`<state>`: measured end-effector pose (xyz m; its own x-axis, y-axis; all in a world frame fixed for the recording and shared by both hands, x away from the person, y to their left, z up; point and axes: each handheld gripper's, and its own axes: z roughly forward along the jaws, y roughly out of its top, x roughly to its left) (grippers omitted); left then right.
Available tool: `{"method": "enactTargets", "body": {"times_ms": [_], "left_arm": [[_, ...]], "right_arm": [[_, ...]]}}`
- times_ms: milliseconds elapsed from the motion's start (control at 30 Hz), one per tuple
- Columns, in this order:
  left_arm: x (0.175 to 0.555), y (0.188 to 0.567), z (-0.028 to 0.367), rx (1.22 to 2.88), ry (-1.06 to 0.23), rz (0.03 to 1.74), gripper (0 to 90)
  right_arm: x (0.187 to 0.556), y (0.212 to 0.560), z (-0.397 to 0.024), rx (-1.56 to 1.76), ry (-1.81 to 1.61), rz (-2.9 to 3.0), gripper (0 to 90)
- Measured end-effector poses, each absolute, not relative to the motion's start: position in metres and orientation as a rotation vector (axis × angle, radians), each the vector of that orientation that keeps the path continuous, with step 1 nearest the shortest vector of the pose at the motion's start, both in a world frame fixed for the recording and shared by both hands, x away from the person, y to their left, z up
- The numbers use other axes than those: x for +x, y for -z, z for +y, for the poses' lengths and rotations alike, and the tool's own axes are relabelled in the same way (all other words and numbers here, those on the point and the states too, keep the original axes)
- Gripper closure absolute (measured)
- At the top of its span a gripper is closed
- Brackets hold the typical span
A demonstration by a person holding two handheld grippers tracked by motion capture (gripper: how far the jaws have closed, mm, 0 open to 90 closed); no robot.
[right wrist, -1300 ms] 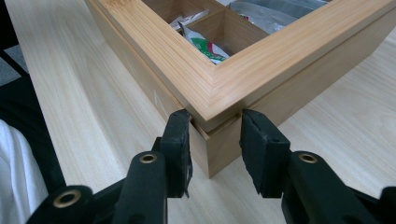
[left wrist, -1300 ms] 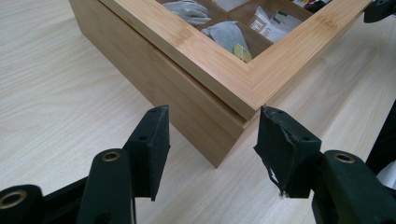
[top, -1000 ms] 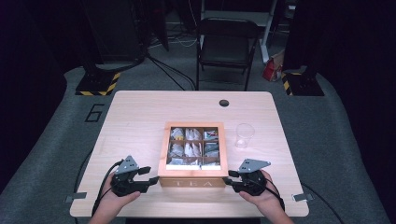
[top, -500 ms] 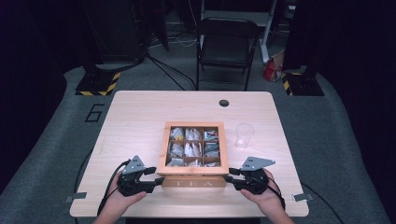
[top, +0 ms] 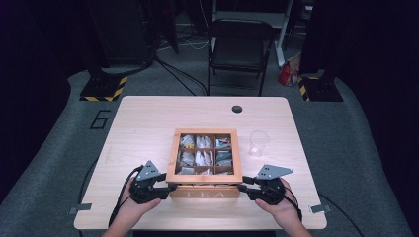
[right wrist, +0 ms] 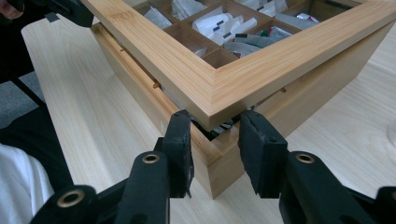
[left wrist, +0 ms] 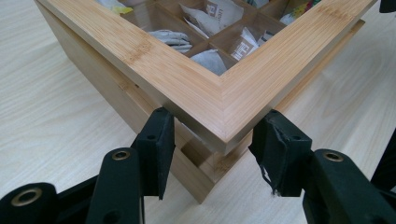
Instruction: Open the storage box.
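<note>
A wooden tea box [top: 203, 193] marked TEA stands near the table's front edge, with tea bags [top: 200, 157] in its compartments under a windowed lid [top: 172, 158]. The lid's front edge is raised a little off the base. My left gripper [top: 168, 187] is at the front-left corner. Its jaws have just been closing, and its pads [left wrist: 158, 140] now press on the lid corner [left wrist: 219, 107]. My right gripper [top: 242, 187] is shut on the front-right lid corner [right wrist: 215, 93], with a gap over the base [right wrist: 219, 163] below.
A clear plastic cup [top: 259, 143] stands to the right of the box, close to its far corner. A round cable hole [top: 237, 108] sits near the table's far edge. A black folding chair [top: 239, 49] stands behind the table.
My left gripper has moved right, up to the box's front-left corner, and its jaws have narrowed around the lid. The right gripper has stayed where it was.
</note>
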<state>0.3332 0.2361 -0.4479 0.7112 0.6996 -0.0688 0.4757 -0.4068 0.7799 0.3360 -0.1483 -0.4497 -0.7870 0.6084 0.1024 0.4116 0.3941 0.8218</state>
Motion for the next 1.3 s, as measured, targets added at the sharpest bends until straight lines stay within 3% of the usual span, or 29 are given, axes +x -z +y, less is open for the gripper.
{"method": "enactTargets", "body": {"times_ms": [567, 767, 1300], "left_arm": [[0.338, 0.424, 0.240, 2.076, -0.338, 0.905, 49.1], [0.340, 0.414, 0.241, 2.052, -0.342, 0.928, 47.2], [0.343, 0.394, 0.239, 2.058, -0.404, 0.890, 44.4]], "right_arm": [[0.344, 0.431, -0.150, 0.890, -1.369, 2.423, 55.8], [0.349, 0.419, -0.146, 0.882, -1.359, 2.410, 49.2], [0.354, 0.399, -0.143, 0.833, -1.325, 2.393, 46.1]]}}
